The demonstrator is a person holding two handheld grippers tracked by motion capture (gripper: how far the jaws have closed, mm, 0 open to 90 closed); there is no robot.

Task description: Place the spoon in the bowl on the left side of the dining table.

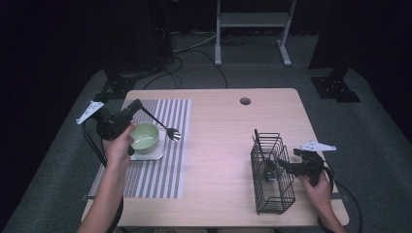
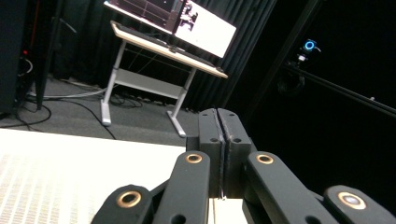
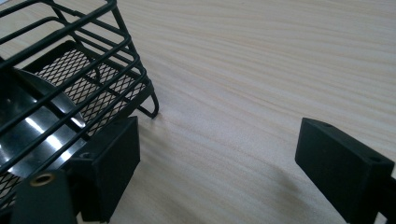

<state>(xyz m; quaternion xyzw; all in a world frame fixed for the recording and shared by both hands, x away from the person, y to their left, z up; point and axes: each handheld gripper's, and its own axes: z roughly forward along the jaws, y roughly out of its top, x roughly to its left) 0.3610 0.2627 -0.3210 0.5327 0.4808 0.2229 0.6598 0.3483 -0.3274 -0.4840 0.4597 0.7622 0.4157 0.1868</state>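
My left gripper (image 1: 137, 103) is raised over the striped placemat (image 1: 160, 179), tilted upward, with its jaws pressed together (image 2: 218, 121). A black-handled utensil (image 1: 158, 120) slants down from its tip, and the shiny head (image 1: 174, 134) sits just right of a green bowl (image 1: 145, 135). The bowl stands on a white square plate (image 1: 151, 155). My right gripper (image 1: 285, 168) is open at the right side of a black wire basket (image 1: 272, 194). Its left pad (image 3: 112, 163) lies against the basket's foot (image 3: 140, 100). A glossy black utensil (image 3: 32, 126) stands inside the basket.
The light wooden table (image 1: 223, 141) has a round cable hole (image 1: 245, 101) near its far edge. A desk frame (image 1: 252, 29) stands on the grey carpet beyond the table. Bare wood lies between the placemat and the basket.
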